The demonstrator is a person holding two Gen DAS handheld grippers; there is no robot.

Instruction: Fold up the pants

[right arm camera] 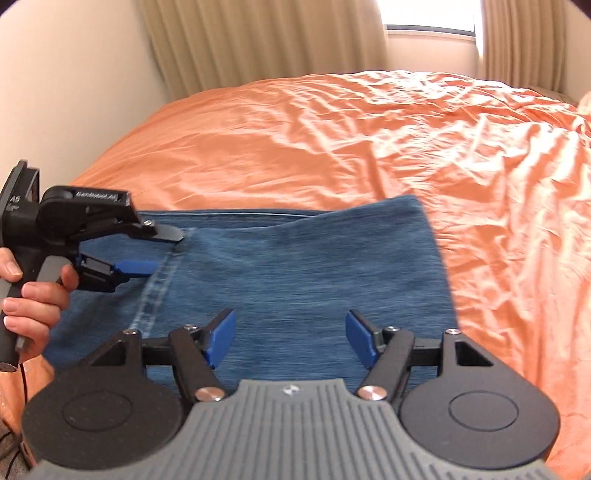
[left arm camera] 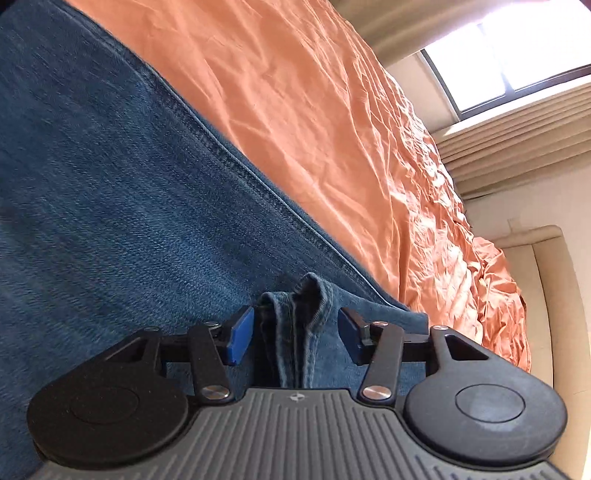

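— What sort of room is this?

— A bedroom in a home. There's a bed (right arm camera: 332, 140) under a rumpled orange sheet (left arm camera: 314, 110), right up against a plain cream wall (right arm camera: 55, 92).

— Anything else?

— Beige curtains (right arm camera: 258, 40) hang past the bed's far edge, with a bright window (right arm camera: 428, 18) between them.
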